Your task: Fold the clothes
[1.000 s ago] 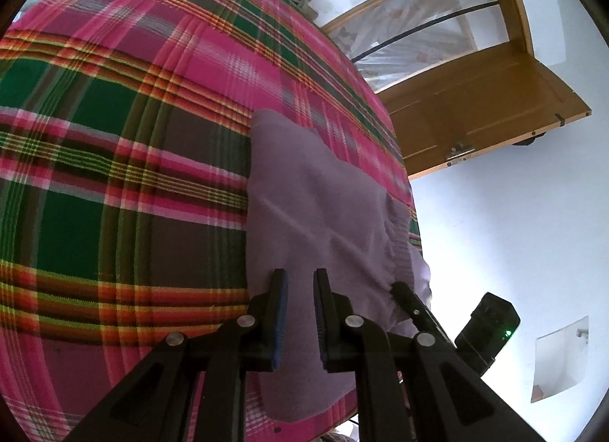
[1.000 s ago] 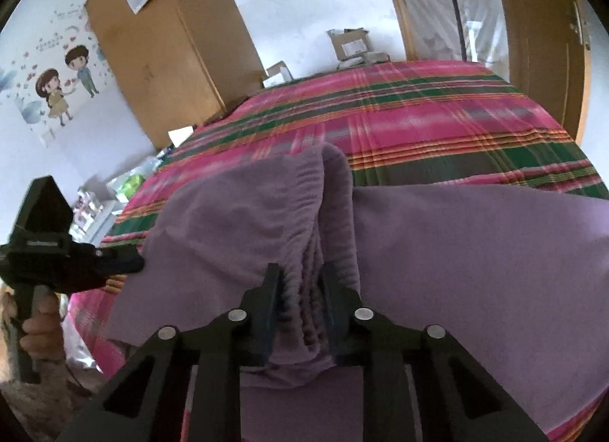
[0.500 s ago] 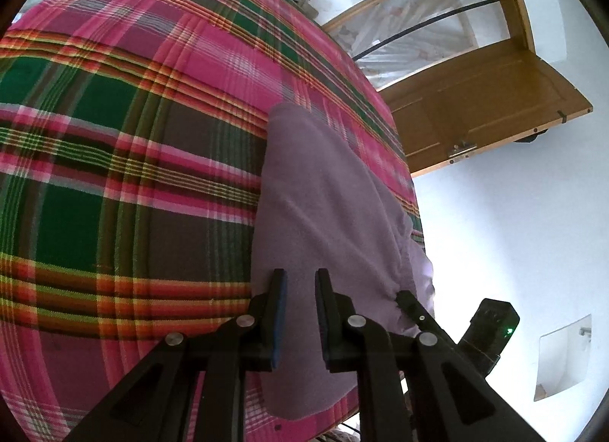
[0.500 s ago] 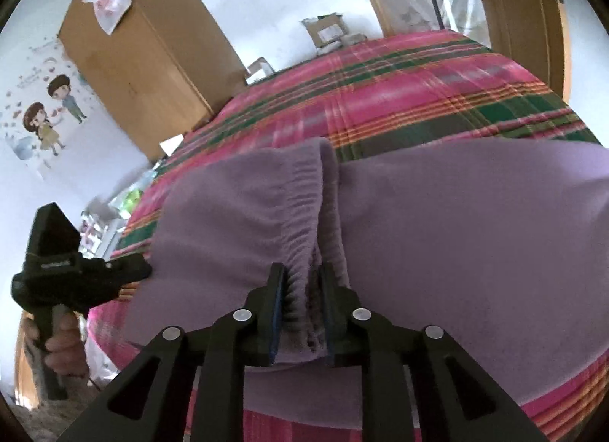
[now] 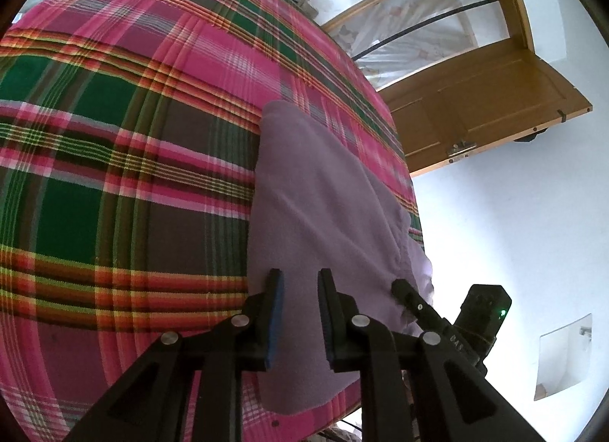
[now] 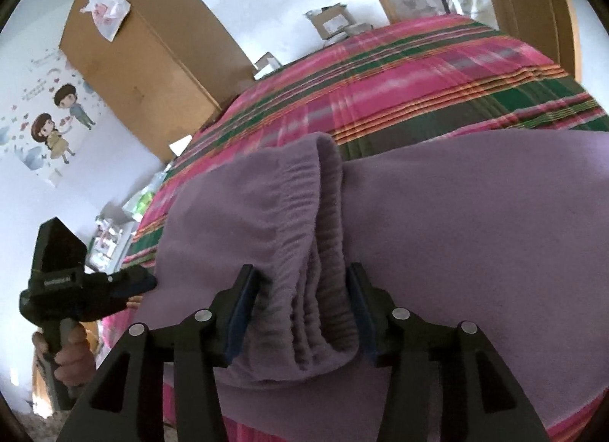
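Your right gripper (image 6: 300, 312) has its fingers spreading apart around the gathered waistband (image 6: 316, 251) of the purple garment (image 6: 456, 251); the ribbed bunch still sits between them but the pads no longer press it. Your left gripper (image 5: 298, 312) is opening too, its fingers a narrow gap apart above the garment's near edge, gripping nothing that you can see.

One garment, lying on the plaid bedspread (image 5: 114, 137) near its right side, partly folded. In the left wrist view its long axis runs from your fingers away toward the far side. The waistband lies directly ahead of your right fingers, so that hand is nearer to the elastic end; your left is nearer to the smooth edge. Two grippers, one garment, one bedspread.
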